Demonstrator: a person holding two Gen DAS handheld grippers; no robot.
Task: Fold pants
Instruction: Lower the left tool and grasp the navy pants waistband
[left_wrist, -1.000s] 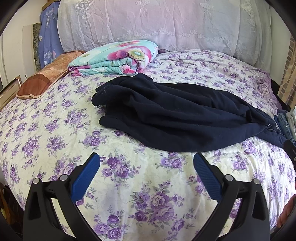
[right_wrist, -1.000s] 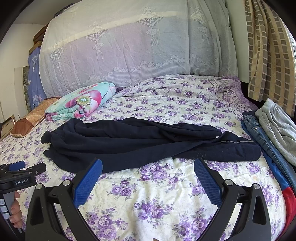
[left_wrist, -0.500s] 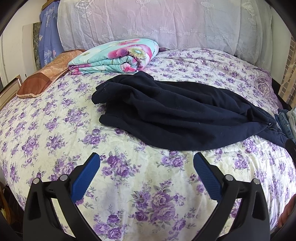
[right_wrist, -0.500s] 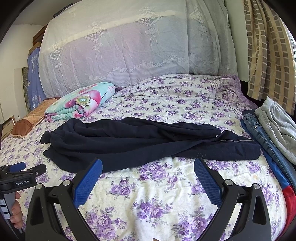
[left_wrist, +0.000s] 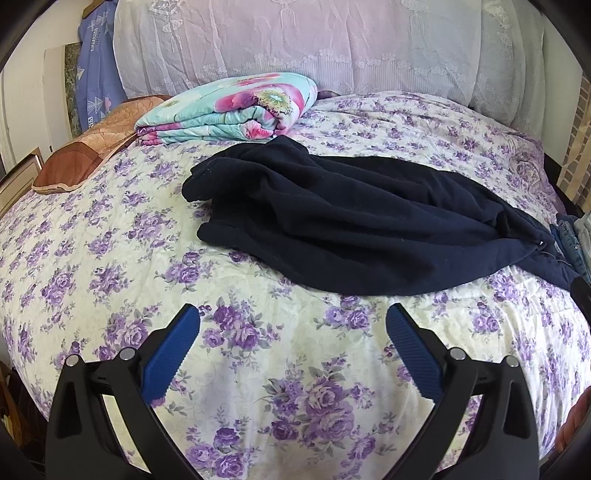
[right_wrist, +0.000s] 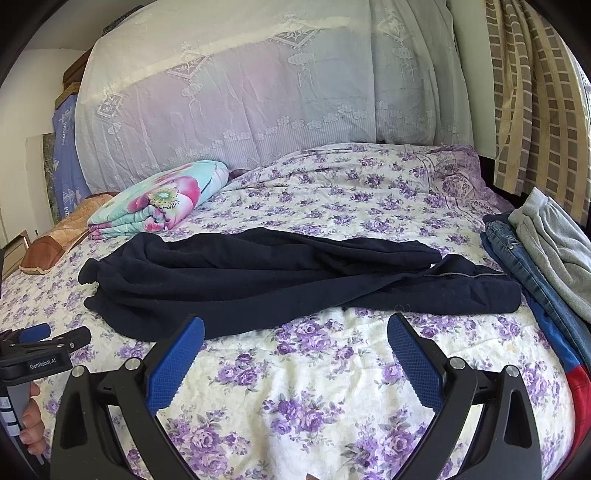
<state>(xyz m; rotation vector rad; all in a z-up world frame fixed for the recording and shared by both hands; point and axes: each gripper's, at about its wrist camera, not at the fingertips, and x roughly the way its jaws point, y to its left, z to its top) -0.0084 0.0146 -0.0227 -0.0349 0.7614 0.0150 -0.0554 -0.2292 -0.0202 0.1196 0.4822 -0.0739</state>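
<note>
I hold my left gripper (left_wrist: 293, 328) low over the near edge of the bed, its two blue-padded fingers (left_wrist: 173, 343) spread wide apart with nothing between them but the floral bedspread (left_wrist: 258, 354). My right gripper (right_wrist: 295, 341) sits in much the same pose, level and pointing across the mattress, its jaws also wide open and holding nothing; the tip of its left finger reaches just to the near hem of the pants. The navy pants (right_wrist: 280, 277) lie rumpled and stretched sideways across the middle of the bed, waistband end toward the right, cuffs bunched toward the left. In the right wrist view my left hand (right_wrist: 31, 421) shows at the lower left edge, wrapped around the handle of the other tool. Beyond the pants a folded floral quilt (right_wrist: 166, 199) rests near the lace-draped headboard, and a stack of jeans (right_wrist: 532, 269) and grey clothing (right_wrist: 554, 236) sits at the right edge, just beside the waistband.
</note>
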